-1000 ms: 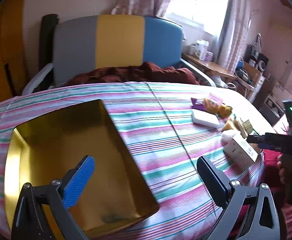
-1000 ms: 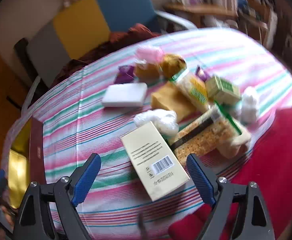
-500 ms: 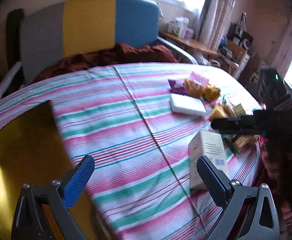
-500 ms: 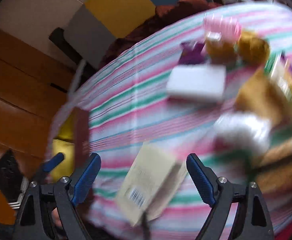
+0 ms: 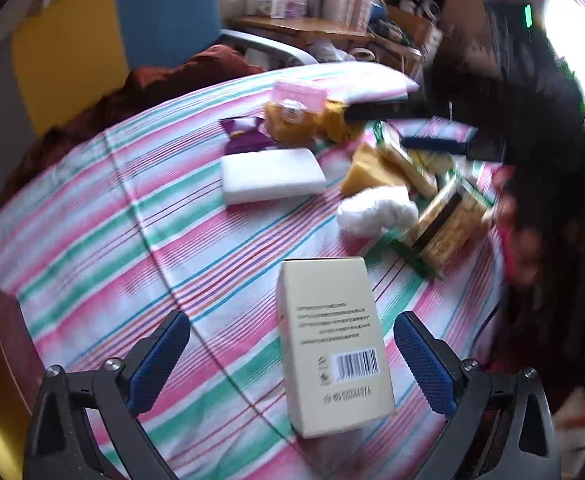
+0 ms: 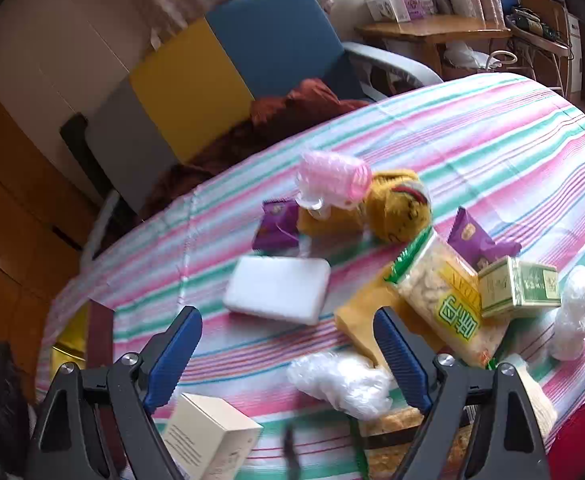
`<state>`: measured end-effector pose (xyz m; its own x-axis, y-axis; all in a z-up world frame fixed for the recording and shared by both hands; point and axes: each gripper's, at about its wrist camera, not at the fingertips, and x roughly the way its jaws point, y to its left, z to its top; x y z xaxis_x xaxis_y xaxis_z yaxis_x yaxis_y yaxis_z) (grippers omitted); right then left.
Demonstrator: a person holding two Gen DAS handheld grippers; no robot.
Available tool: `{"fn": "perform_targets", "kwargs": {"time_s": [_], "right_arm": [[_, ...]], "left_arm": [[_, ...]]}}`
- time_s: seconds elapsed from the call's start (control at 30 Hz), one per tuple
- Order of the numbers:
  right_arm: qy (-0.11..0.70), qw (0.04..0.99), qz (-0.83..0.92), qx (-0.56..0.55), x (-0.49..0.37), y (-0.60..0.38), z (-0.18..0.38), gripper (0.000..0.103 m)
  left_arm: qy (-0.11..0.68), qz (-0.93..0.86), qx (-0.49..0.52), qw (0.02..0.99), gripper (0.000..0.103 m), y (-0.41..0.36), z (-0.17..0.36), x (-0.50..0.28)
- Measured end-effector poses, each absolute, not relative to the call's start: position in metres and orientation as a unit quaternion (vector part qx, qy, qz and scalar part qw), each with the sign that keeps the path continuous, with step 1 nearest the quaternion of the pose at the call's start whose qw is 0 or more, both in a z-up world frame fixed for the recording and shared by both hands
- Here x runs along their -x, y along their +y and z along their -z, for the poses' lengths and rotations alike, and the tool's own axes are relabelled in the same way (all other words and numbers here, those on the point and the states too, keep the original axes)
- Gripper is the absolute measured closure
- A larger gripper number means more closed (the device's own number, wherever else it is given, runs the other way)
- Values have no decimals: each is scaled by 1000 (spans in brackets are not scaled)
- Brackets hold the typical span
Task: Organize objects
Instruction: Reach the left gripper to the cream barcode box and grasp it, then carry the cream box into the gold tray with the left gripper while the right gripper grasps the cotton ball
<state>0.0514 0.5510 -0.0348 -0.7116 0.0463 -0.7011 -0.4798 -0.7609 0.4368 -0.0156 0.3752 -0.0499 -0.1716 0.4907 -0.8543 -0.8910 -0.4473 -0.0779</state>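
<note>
1. We work over a bed spread with a pink, green and white striped sheet (image 5: 104,216), and at its edge on our left sits a gold-lined box (image 6: 68,340), seen only in part, which we judge to be where things go.
2. The cream carton (image 5: 332,344) with a barcode lies flat on the sheet, between the blue pads of our left gripper (image 5: 292,360). Those jaws stand wide and press on nothing.
3. We judge the carton light, stiff and smooth-sided; we would take it across its narrow width, near the middle, and squeeze gently so the card does not dent.
4. The white foam block (image 6: 278,290) lies further up the sheet, well apart from the carton. It looks soft and very light.
5. Our right gripper (image 6: 288,356) hovers over the pile with jaws wide and empty. A crinkled white plastic wad (image 6: 340,384) sits just beside its right pad.
6. The snack bag (image 6: 444,304), green box (image 6: 520,286) and purple packets (image 6: 276,226) crowd together on the right; the bags look slippery and crushable.
</note>
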Motion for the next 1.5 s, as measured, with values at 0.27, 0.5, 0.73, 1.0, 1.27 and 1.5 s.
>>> {"fn": "perform_targets", "kwargs": {"time_s": [0.27,0.5,0.73,1.0,1.27,1.5], "right_arm": [[290,129,-889,330,-74,536,-5,14],[223,140,-822,505,-64,518,39,35],[213,173,-788,551,-35,524,68,39],[206,196,-784,552,-26,531,87,64],[211,158,-812,521,-35,516,64,65],[201,67,-855,473,-32,459,25,65]], "left_arm": [[229,-743,462,427,44,373,91,8],[206,-755,455,425,52,327,81,-2],[183,-770,441,423,52,294,74,-13],[151,-792,405,432,52,271,38,-22],[103,-825,376,410,52,235,1,-15],[69,-859,356,361,52,190,-18,-2]]}}
